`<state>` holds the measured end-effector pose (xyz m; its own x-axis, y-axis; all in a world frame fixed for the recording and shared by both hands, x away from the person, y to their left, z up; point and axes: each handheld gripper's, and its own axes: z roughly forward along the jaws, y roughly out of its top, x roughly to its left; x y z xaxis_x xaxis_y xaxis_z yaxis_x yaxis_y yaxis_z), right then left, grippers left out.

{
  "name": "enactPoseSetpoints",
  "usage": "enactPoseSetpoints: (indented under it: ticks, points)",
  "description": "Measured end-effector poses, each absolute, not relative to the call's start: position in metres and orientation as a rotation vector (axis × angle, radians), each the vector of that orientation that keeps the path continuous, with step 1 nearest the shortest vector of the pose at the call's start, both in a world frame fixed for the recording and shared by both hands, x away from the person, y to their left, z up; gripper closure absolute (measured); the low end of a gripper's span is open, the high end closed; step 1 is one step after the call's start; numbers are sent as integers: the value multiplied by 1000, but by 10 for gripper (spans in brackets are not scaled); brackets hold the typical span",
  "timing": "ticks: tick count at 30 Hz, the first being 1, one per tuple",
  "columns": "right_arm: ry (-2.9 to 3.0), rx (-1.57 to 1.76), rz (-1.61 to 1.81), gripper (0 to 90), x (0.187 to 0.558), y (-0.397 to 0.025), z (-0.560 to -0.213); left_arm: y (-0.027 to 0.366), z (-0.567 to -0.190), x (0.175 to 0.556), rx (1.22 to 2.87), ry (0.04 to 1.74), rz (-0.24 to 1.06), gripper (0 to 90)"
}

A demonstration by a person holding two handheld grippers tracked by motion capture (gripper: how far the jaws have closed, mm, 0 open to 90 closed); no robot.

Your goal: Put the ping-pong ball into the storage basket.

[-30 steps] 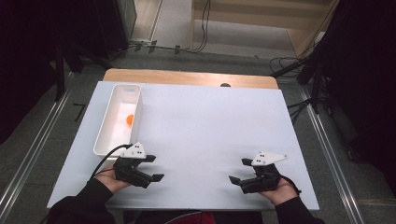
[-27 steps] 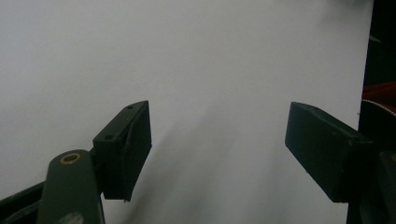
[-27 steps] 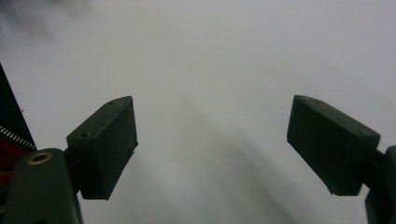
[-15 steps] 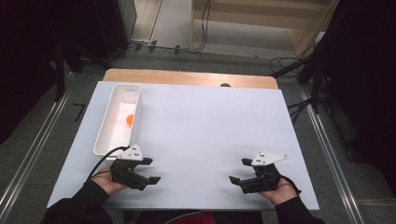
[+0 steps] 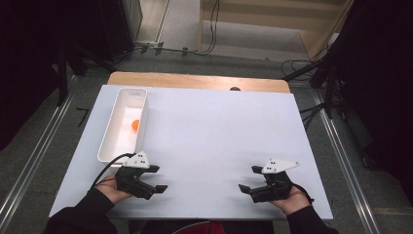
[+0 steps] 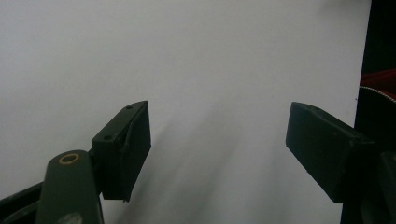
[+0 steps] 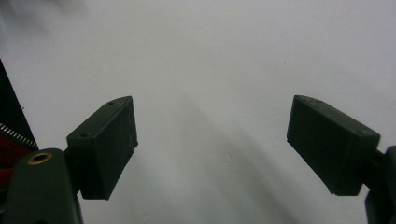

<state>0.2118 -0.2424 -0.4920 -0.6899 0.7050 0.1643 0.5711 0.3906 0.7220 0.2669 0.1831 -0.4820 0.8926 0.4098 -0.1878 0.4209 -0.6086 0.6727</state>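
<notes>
On the white table (image 5: 209, 131), my left gripper (image 5: 157, 178) rests near the front edge at the left, held by a hand, with its jaws wide apart and nothing between them. My right gripper (image 5: 249, 179) sits near the front edge at the right, also open and empty, pointing toward the left one. In the left gripper view, the left gripper (image 6: 219, 149) has bare white table between its jaws. The right gripper (image 7: 210, 149) looks the same in the right gripper view. A small orange ball (image 5: 136, 125) lies in a long white tray (image 5: 132, 89) at the back left.
A wooden strip (image 5: 195, 81) runs along the table's far edge, with a dark hole (image 5: 234, 89) in it. Cables and dark stands stand on the floor behind and to the right. The table's front edge shows at the right of the left gripper view.
My left gripper has shifted slightly left and toward the front edge. The right gripper, the tray and the ball have not moved.
</notes>
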Motion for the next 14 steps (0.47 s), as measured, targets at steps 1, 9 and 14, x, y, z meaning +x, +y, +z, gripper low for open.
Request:
enactPoseSetpoints:
  ticks: [1,9,14]
  points:
    - [2475,1147,1182,148,212,-242,-492,183,-482,267,2298,592,-16,221]
    - [2475,1148,1181,148,212,-242,-492,183,-482,267,2302,590,-17,220]
    - [2472,1145,1183,148,212,-243,-492,183,-483,267,2312,588,-17,220]
